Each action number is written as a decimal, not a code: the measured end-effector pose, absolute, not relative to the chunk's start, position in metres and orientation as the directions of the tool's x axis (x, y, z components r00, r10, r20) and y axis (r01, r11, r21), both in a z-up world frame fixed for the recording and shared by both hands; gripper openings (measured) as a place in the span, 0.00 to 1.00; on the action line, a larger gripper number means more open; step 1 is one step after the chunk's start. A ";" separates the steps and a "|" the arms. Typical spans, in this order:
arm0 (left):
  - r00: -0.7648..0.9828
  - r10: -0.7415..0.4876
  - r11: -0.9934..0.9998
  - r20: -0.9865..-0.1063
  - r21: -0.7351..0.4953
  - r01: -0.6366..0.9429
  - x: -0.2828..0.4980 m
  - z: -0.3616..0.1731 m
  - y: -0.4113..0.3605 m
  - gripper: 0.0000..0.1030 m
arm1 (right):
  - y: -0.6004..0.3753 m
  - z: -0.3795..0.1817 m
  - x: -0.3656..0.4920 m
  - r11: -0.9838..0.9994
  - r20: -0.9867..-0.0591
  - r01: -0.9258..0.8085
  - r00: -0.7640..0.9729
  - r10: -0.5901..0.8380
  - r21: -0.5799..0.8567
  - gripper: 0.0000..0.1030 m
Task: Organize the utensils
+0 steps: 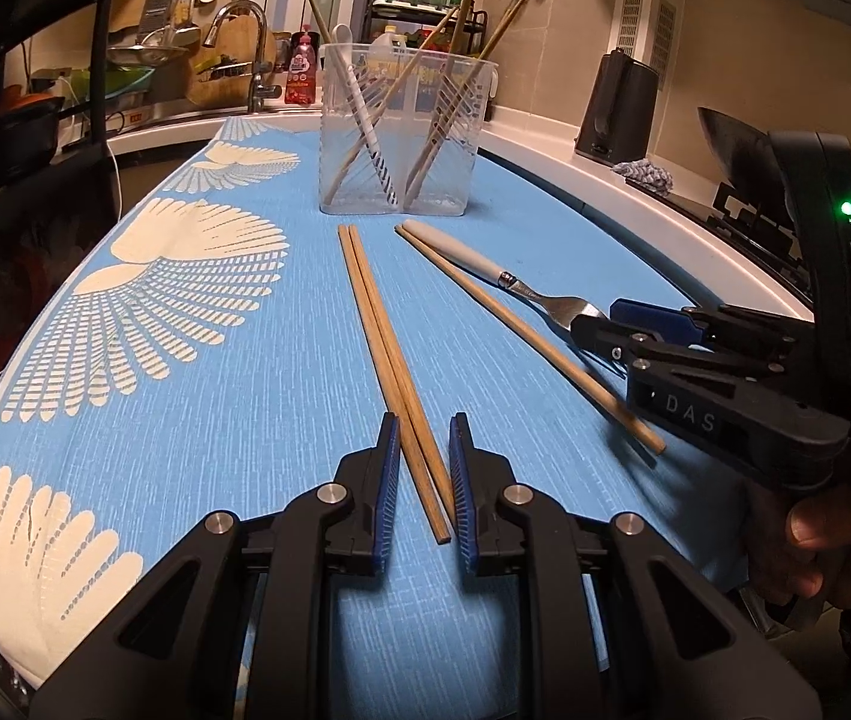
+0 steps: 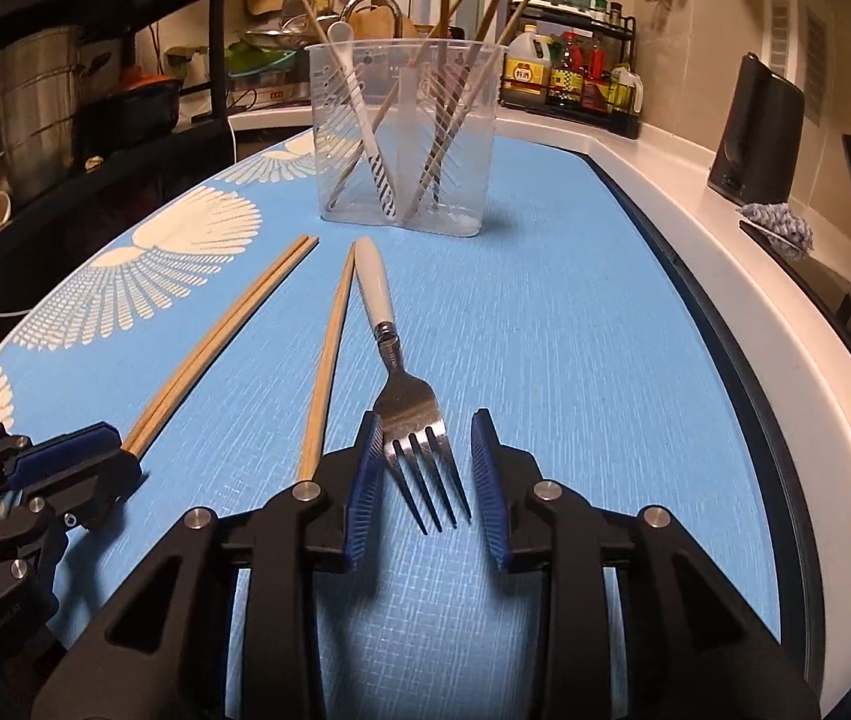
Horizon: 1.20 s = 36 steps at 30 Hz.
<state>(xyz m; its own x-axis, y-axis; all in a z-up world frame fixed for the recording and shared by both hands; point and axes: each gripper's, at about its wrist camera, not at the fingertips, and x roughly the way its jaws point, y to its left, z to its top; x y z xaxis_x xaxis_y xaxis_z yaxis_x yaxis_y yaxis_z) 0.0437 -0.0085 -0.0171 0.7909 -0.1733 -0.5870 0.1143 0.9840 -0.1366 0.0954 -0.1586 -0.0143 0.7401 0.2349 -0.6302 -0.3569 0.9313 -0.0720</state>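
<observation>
A pair of wooden chopsticks (image 1: 386,354) lies on the blue mat (image 1: 233,408); its near end sits between the open jaws of my left gripper (image 1: 422,438). A white-handled fork (image 2: 401,372) lies on the mat, its tines between the open jaws of my right gripper (image 2: 428,441). A single chopstick (image 2: 323,378) lies just left of the fork. A clear plastic holder (image 1: 401,126) at the far end of the mat holds several chopsticks and a striped utensil. The right gripper (image 1: 635,330) shows in the left wrist view at the fork; the left gripper (image 2: 83,456) shows in the right wrist view.
A white counter edge (image 2: 785,324) runs along the mat's right side, with a black kettle (image 1: 617,108) and a grey cloth (image 2: 779,228) on it. A sink tap (image 1: 245,42) and a condiment rack (image 2: 575,72) stand behind the holder. Dark shelving (image 2: 35,90) stands at left.
</observation>
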 end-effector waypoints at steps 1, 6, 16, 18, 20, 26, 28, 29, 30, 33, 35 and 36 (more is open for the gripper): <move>0.792 -0.173 0.984 -0.586 -0.137 0.113 0.044 -0.017 -0.009 0.17 | -0.157 -0.015 0.095 0.929 -0.630 -0.362 0.740 0.235 -0.080 0.30; 0.788 -0.169 0.985 -0.592 -0.130 0.114 0.046 -0.019 -0.011 0.17 | -0.156 -0.018 0.096 0.926 -0.640 -0.367 0.734 0.228 -0.090 0.24; 0.792 -0.157 0.987 -0.591 -0.126 0.102 0.046 -0.018 -0.008 0.17 | -0.175 -0.016 0.100 0.937 -0.662 -0.332 0.679 0.318 0.110 0.23; 0.793 -0.152 0.987 -0.590 -0.126 0.095 0.046 -0.018 -0.006 0.17 | -0.184 -0.016 0.101 0.932 -0.665 -0.310 0.657 0.354 0.190 0.23; 0.796 -0.143 0.989 -0.588 -0.122 0.088 0.045 -0.019 -0.003 0.16 | -0.192 -0.018 0.102 0.921 -0.666 -0.284 0.637 0.389 0.267 0.23; 0.804 -0.120 0.992 -0.583 -0.111 0.067 0.044 -0.019 0.004 0.16 | -0.214 -0.024 0.096 0.868 -0.649 -0.196 0.593 0.476 0.457 0.23; 0.806 -0.119 0.991 -0.579 -0.117 0.062 0.044 -0.020 0.008 0.16 | -0.219 -0.026 0.094 0.847 -0.640 -0.174 0.584 0.499 0.501 0.23; 0.808 -0.121 0.991 -0.576 -0.119 0.064 0.043 -0.021 0.009 0.17 | -0.221 -0.026 0.093 0.842 -0.636 -0.165 0.586 0.503 0.514 0.23; 0.810 -0.122 0.991 -0.574 -0.117 0.066 0.043 -0.021 0.009 0.17 | -0.223 -0.026 0.091 0.846 -0.636 -0.158 0.592 0.495 0.510 0.24; 0.811 -0.115 0.992 -0.573 -0.102 0.069 0.043 -0.021 0.006 0.17 | -0.221 -0.024 0.087 0.889 -0.651 -0.155 0.629 0.425 0.431 0.26; 0.811 -0.118 0.992 -0.573 -0.105 0.070 0.044 -0.020 0.007 0.17 | -0.216 -0.023 0.085 0.909 -0.658 -0.173 0.641 0.395 0.378 0.26; 0.812 -0.119 0.992 -0.572 -0.105 0.071 0.043 -0.020 0.007 0.17 | -0.213 -0.022 0.085 0.920 -0.662 -0.179 0.648 0.377 0.349 0.25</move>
